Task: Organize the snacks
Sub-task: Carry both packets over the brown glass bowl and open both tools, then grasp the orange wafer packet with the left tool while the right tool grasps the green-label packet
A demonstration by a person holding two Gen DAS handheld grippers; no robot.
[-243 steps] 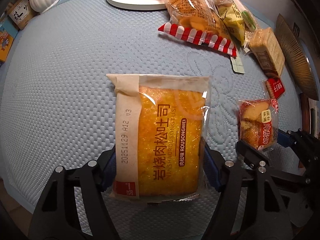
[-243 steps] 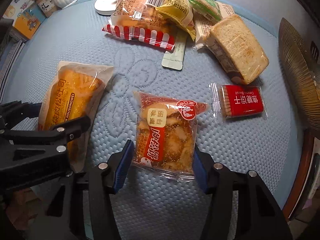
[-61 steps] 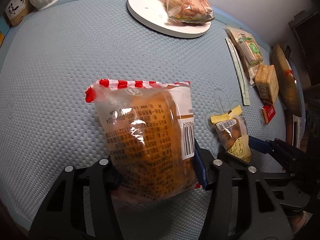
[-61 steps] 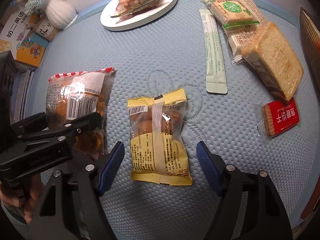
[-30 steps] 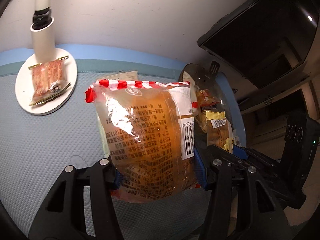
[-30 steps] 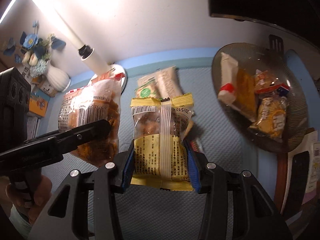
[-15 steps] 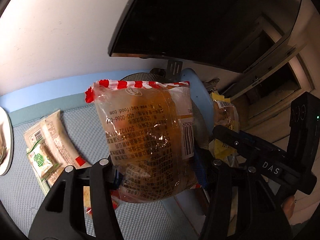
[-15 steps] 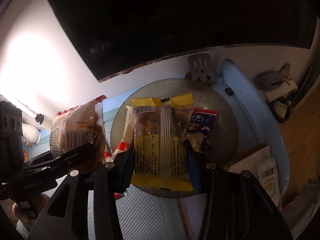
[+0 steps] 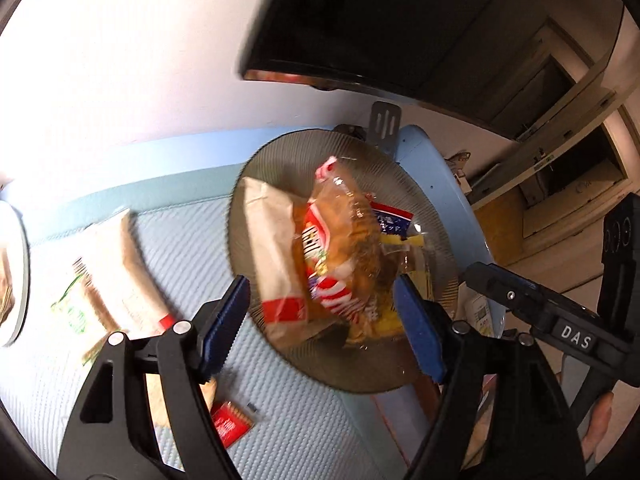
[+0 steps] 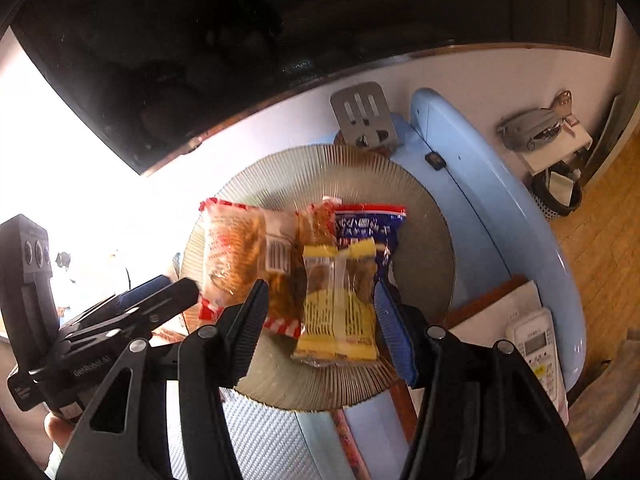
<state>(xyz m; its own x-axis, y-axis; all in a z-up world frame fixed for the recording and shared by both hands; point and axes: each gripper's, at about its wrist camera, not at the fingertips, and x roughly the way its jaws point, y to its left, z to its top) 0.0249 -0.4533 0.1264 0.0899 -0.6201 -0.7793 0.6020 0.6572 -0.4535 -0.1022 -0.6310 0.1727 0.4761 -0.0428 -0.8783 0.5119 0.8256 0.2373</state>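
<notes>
1. The left gripper (image 9: pixel 322 330) and right gripper (image 10: pixel 320 328) hang above the glass plate (image 10: pixel 432 240); both jaws have just been opening and stand apart, pads clear of the packets.
2. The yellow packet (image 10: pixel 336 316) lies on the plate between the right fingers, long axis running away from the camera, sealed end far.
3. The striped bag (image 9: pixel 344 248), just beside it, lies tilted on the pile.
4. Both look light, soft and crinkly; I would grip across the sides.
</notes>
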